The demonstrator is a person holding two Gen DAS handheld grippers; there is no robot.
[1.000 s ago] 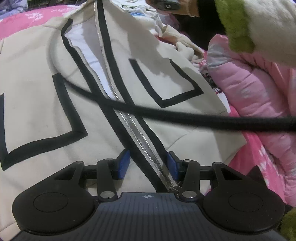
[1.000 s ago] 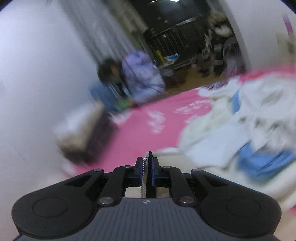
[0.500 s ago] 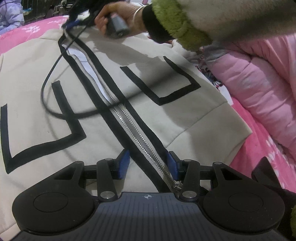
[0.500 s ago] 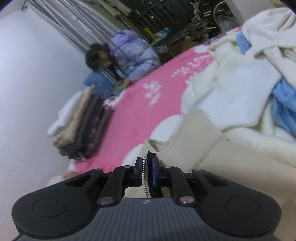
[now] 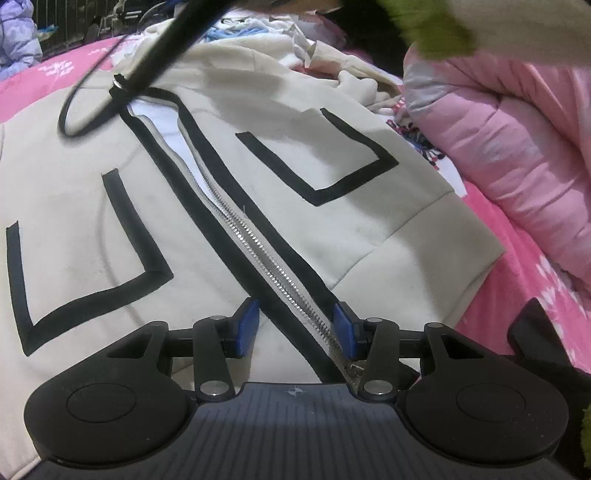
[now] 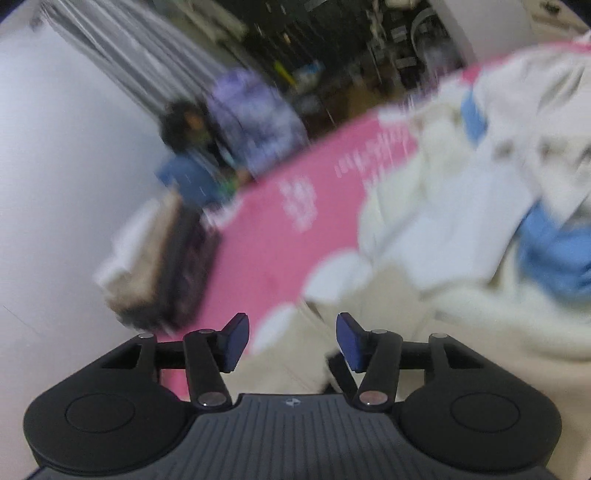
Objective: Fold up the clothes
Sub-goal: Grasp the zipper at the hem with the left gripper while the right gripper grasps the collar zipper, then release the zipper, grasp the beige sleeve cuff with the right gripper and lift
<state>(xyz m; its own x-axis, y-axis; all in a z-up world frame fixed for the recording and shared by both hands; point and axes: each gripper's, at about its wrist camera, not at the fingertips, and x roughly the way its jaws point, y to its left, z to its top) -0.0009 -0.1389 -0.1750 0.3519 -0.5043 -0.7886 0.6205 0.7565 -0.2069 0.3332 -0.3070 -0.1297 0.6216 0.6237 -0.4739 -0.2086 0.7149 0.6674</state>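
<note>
Left gripper (image 5: 295, 332) and right gripper (image 6: 291, 341) spread over soft cream fleece jacket (image 5: 110, 229), metal zipper (image 5: 266, 262).

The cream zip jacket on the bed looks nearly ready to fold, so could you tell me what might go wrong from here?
1. A black cable lies looped over the jacket near the collar; a fold might trap it.
2. The zipper is open at the top, so the front panels may shift.
3. The left claw straddles the zipper end and could snag it.

The jacket (image 5: 229, 206) is lying flat on the bed (image 5: 524, 295), the quilt (image 5: 498, 147) sitting to its right and heaped clothes (image 5: 258, 29) lying behind it.
</note>
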